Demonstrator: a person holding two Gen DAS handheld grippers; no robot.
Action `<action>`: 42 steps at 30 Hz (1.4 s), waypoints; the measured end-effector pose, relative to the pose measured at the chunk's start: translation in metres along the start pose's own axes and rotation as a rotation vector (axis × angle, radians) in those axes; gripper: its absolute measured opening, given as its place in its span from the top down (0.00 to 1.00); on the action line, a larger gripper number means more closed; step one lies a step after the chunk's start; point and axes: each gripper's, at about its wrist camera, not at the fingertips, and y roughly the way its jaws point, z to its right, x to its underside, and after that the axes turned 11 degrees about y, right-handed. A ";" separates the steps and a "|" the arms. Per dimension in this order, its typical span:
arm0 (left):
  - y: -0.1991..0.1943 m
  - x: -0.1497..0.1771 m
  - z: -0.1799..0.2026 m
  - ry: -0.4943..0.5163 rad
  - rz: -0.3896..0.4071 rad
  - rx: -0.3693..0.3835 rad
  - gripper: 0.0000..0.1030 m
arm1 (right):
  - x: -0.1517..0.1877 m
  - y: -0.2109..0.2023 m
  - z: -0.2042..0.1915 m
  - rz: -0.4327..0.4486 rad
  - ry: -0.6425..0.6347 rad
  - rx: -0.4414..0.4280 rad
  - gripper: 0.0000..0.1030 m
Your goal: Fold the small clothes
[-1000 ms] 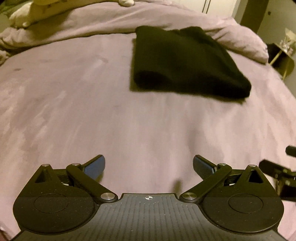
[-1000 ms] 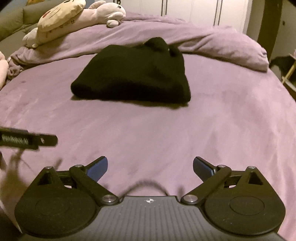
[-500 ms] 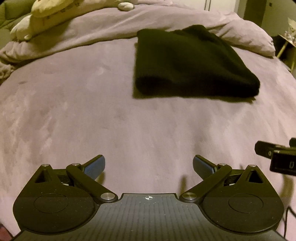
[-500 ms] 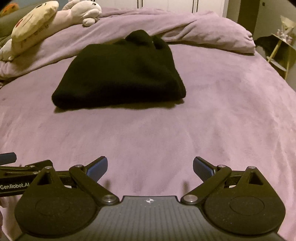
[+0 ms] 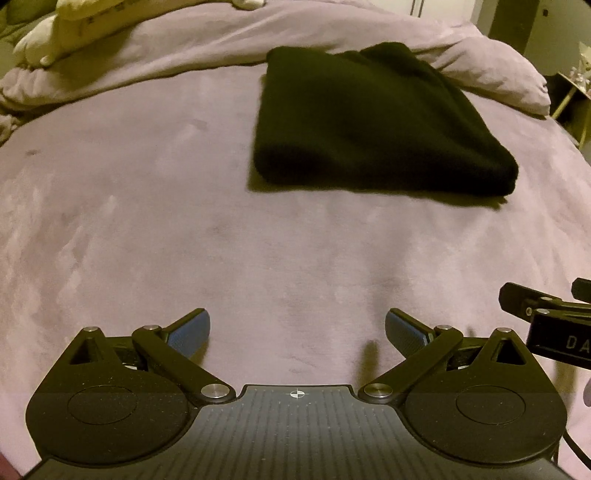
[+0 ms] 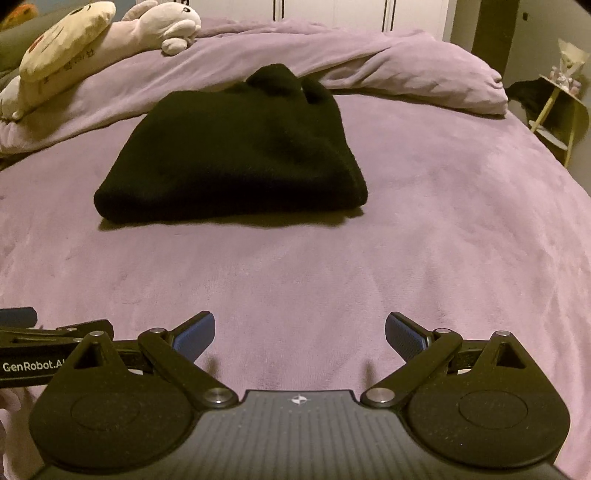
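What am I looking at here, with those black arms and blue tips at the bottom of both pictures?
Those are two hand-held grabbing tools, one in each of a person's hands, each with a camera looking forward along its fingers. One picture is from the left gripper, the other from the right gripper. The blue tips are the pads; both pairs stand wide apart and hold nothing. Ahead of them lies a black folded garment on a purple blanket covering a bed. Plush toys rest at the far end. Each picture also catches the other tool at its edge.

A plush mauve bedspread (image 6: pixel 406 258) fills the frame. Cream stuffed toys (image 6: pixel 62 55) lie upper left; white panelled cupboard doors (image 6: pixel 332 14) stand top centre.
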 end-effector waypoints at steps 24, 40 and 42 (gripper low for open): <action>-0.006 0.005 -0.004 -0.020 0.011 -0.034 0.00 | 0.003 -0.014 -0.002 0.023 -0.007 -0.007 0.04; -0.017 0.003 0.005 0.007 0.018 -0.016 0.00 | 0.002 -0.025 0.002 0.039 -0.017 -0.020 0.04; -0.018 0.003 0.006 0.010 0.014 -0.014 0.00 | 0.002 -0.025 0.002 0.040 -0.016 -0.020 0.04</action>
